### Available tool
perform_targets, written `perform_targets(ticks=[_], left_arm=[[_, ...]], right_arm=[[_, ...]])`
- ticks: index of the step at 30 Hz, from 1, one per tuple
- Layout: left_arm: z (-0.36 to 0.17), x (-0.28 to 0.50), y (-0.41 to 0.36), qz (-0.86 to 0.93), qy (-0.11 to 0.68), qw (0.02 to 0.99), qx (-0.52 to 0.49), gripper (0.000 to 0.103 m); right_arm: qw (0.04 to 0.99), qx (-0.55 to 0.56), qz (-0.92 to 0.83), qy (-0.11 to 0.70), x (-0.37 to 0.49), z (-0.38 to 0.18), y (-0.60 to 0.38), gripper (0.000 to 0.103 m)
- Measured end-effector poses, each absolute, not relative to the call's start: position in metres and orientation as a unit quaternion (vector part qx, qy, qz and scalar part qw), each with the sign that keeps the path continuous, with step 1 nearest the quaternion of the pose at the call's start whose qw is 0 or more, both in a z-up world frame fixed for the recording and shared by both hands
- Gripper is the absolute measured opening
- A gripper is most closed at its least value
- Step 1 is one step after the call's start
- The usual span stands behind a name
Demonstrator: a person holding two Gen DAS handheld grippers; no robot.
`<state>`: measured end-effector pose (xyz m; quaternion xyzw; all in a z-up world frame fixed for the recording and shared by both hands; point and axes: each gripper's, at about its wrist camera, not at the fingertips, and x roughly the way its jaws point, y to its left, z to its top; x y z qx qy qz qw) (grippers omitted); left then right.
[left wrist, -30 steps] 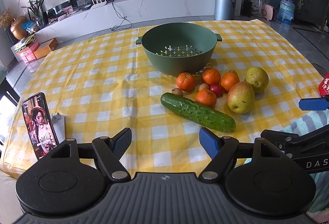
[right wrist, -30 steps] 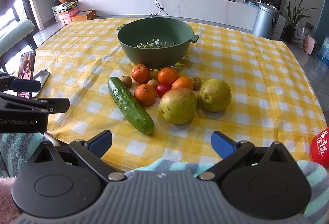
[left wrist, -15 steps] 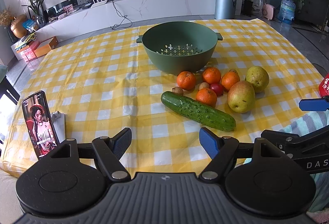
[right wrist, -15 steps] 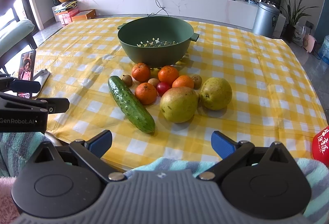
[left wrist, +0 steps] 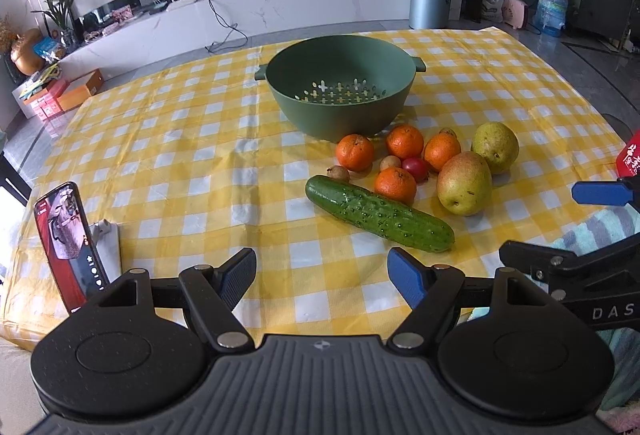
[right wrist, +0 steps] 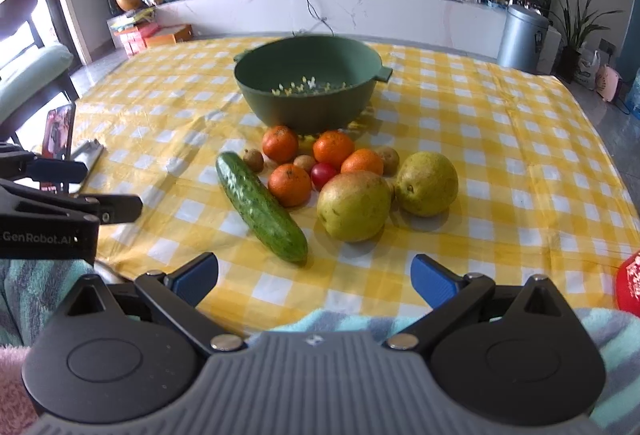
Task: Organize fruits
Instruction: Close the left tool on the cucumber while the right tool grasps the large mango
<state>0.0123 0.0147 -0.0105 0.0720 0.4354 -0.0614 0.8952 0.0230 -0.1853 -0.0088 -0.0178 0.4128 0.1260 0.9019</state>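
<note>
Checked tablecloth [left wrist: 192, 155] bears cucumber [left wrist: 378, 213] lying diagonally, near-right to far-left.

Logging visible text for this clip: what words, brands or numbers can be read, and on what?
"GenRobot.AI": on the left gripper body, seen from the right wrist view.
"DAS", cut off by the frame edge: on the right gripper body, seen from the left wrist view.
White characters on the red object at the table edge: too blurred to read.
Phone screen text: too small to read.

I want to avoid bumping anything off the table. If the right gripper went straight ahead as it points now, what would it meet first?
Probably the right gripper would first meet the near end of the long bumpy green cucumber, though depth is unclear.
</note>
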Motion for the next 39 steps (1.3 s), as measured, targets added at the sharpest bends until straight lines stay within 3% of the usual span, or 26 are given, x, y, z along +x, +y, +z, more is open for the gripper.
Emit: perform_targets(ticks=[2,8,16,39], left_arm=[[-0.011,0.017,0.015,-0.069,0.440,0.893,0.070,0.079],[-0.010,0.036,0.012,-0.088,0.452,0.887,0.044,0.070],[-0.017,0.067,0.008,-0.068,0.484,0.873,-0.006,0.066],[-0.080,0.121,0.022,-0.013,0.587,0.790,-0.176,0.073]], right_arm=[[0.905,-0.019,0.123,0.406,0.028,-0.010,-0.187,0.094],[0.901,0.014,0.121,0.416,0.047,-0.019,-0.196,0.083],[0.895,0.024,0.094,0.435,0.067,-0.032,-0.204,0.067],[0.872,0.076,0.106,0.471,0.119,-0.064,-0.208,0.064]])
